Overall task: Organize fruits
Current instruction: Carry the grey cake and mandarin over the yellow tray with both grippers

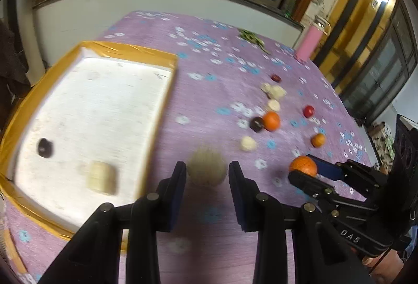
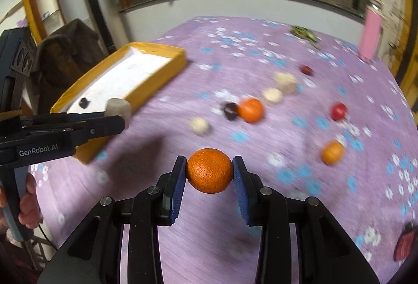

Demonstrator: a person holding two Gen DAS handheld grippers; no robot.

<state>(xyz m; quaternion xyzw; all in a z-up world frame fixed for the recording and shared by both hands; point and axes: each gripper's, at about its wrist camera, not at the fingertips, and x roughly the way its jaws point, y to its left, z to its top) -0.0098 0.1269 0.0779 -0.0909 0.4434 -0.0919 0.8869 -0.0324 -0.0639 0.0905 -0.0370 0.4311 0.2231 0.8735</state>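
The left gripper (image 1: 207,171) was closed on a pale, spiky round fruit (image 1: 207,165), held above the purple flowered cloth of the bench (image 1: 209,54) just beside the yellow-rimmed white tray (image 1: 167,54). The right gripper (image 2: 209,171) clamped a round orange tangerine (image 2: 209,170) between its blue pads. More fruits lay scattered on the cloth, among them a loose orange (image 2: 250,109) and a small red fruit (image 2: 339,110).

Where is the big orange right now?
The big orange is pinched in the right gripper, above the purple cloth. The yellow tray is off to its left in the right wrist view.
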